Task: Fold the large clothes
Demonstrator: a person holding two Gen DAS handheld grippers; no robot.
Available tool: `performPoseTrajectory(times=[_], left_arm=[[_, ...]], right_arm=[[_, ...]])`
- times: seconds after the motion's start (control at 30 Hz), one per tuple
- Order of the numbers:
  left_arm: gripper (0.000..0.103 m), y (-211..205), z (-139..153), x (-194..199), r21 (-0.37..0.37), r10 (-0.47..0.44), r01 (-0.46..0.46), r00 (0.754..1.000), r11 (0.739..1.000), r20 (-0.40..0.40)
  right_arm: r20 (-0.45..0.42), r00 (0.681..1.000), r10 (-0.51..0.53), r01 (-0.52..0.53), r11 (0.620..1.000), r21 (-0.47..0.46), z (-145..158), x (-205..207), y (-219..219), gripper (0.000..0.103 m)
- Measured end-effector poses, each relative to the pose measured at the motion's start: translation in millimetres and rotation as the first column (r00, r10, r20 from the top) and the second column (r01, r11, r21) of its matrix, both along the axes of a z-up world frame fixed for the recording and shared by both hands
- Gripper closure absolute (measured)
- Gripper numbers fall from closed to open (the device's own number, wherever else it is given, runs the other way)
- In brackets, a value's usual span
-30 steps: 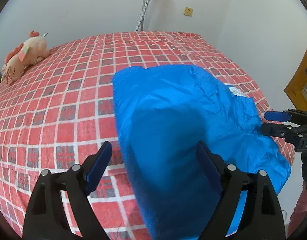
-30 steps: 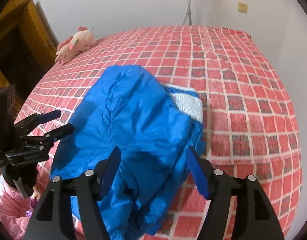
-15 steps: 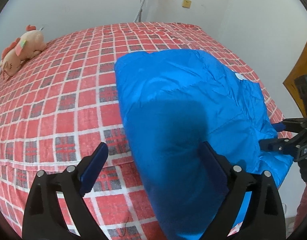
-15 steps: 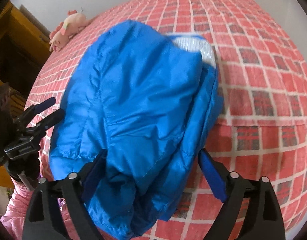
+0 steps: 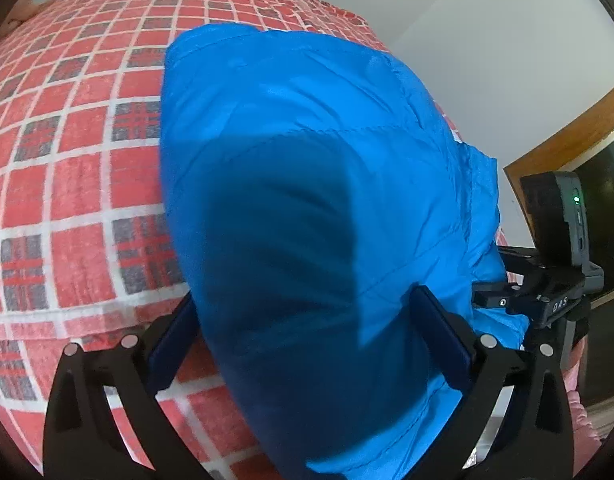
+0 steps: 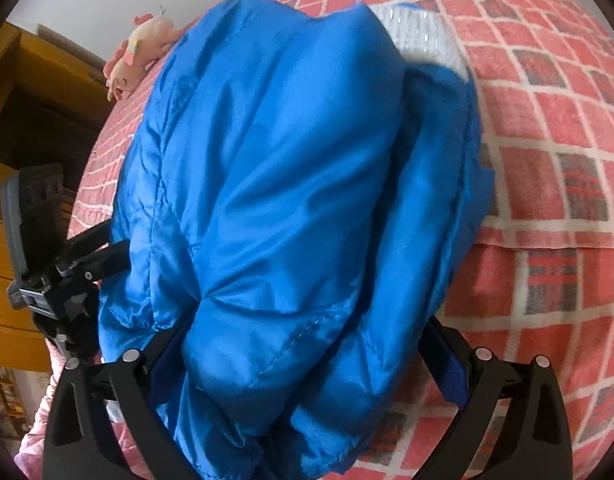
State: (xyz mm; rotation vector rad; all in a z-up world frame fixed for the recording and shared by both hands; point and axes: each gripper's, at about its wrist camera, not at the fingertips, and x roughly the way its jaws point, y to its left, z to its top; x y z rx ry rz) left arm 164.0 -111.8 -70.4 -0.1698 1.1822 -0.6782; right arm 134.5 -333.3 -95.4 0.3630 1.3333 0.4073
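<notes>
Jacket [image 5: 307,152] in bright blue fills the middle of both views. It lies folded and puffy on the bed [image 5: 67,152], near the bed's edge, and it is the big thing we are folding.

We hold the left tool [image 5: 307,344] with its jaws spread wide. The blue jacket bulges up between the two fingers [image 5: 443,344] and hides the spot between their tips. The cloth lies against both fingers, but they do not pinch it. A dark shadow sits on the cloth just ahead of this tool.

We hold the right tool [image 6: 307,364] with its jaws spread wide too. The jacket's near end is heaped up between the fingers and spills down below them. Ahead of this tool and a bit to the right, a gray-white knit part [image 6: 419,32] peeks out from under the top blue layer.

From the left tool we see the right tool [image 5: 539,300] off to the right, touching the jacket's edge. From the right tool we see the left tool [image 6: 67,276] off to the left, also at the jacket's edge.

Far ahead and to the left of the right tool, a pink plush toy [image 6: 143,52] lies on the bed's red checked cover [image 6: 547,120]. A brown wooden cabinet [image 6: 27,88] stands beyond the left tool.
</notes>
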Motion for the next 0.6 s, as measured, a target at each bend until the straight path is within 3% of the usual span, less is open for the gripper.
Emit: performPoseTrajectory(times=[0.07,0.17,0.23,0.37,0.6], left_arm=[[0.006,-2.7,1.4,-2.8,-0.008,-0.008,0.008,1.000,1.000,0.016],[0.025,-3.0,10.5,-10.5,-0.023,0.000,0.001,0.998,1.000,0.059],[0.033,-1.0,16.2,-15.9,-0.035,0.012,-0.009,0.997,0.999,0.081],[0.044,4.0,32.2,-25.6,-0.072,0.033,-0.023,0.990,0.997,0.140],[0.047,23.9,72.3,-25.5,-0.093,0.103,-0.082,0.963,0.992,0.247]], right_arm=[[0.035,0.999,0.011,-0.011,1.000,0.020,3.0,-0.8,1.4,0.016],[0.102,0.994,0.024,-0.024,1.000,-0.007,17.7,-6.6,5.1,0.039],[0.134,0.990,0.034,-0.030,0.999,-0.029,27.0,-8.2,9.6,0.045],[0.221,0.973,0.074,-0.057,0.995,-0.081,47.6,-10.2,20.9,0.052],[0.336,0.932,0.134,-0.113,0.990,-0.083,87.8,17.7,43.8,0.055]])
